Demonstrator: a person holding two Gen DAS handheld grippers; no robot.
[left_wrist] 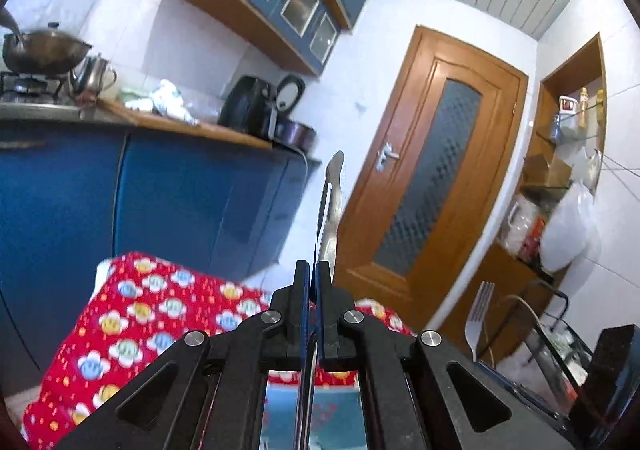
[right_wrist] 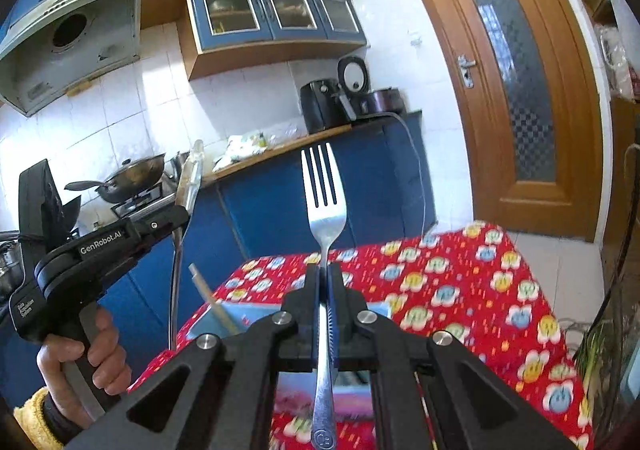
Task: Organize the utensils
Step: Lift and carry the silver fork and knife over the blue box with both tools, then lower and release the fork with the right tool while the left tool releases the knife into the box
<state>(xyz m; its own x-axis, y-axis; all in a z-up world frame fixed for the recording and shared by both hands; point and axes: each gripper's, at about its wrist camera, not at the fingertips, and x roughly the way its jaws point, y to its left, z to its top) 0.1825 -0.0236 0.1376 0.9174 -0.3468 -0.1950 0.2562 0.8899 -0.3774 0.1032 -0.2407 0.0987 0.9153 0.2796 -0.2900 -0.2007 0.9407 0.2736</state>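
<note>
My left gripper (left_wrist: 312, 270) is shut on a metal spoon (left_wrist: 332, 205), seen edge-on, its bowl pointing up and away. The same spoon (right_wrist: 188, 181) and the left gripper (right_wrist: 180, 215) show at the left of the right wrist view, held in the air above the table's edge. My right gripper (right_wrist: 325, 270) is shut on a silver fork (right_wrist: 324, 197) by its handle, tines up. The fork (left_wrist: 478, 314) also shows at the lower right of the left wrist view. A blue tray (right_wrist: 208, 320) lies on the table below, with a chopstick (right_wrist: 212, 302) leaning out of it.
A table with a red flower-print cloth (right_wrist: 460, 290) is below both grippers. Blue cabinets and a counter (right_wrist: 280, 145) with a wok (right_wrist: 136, 173), air fryer (right_wrist: 320, 105) and cooker stand behind. A wooden door (right_wrist: 516, 81) is at the right.
</note>
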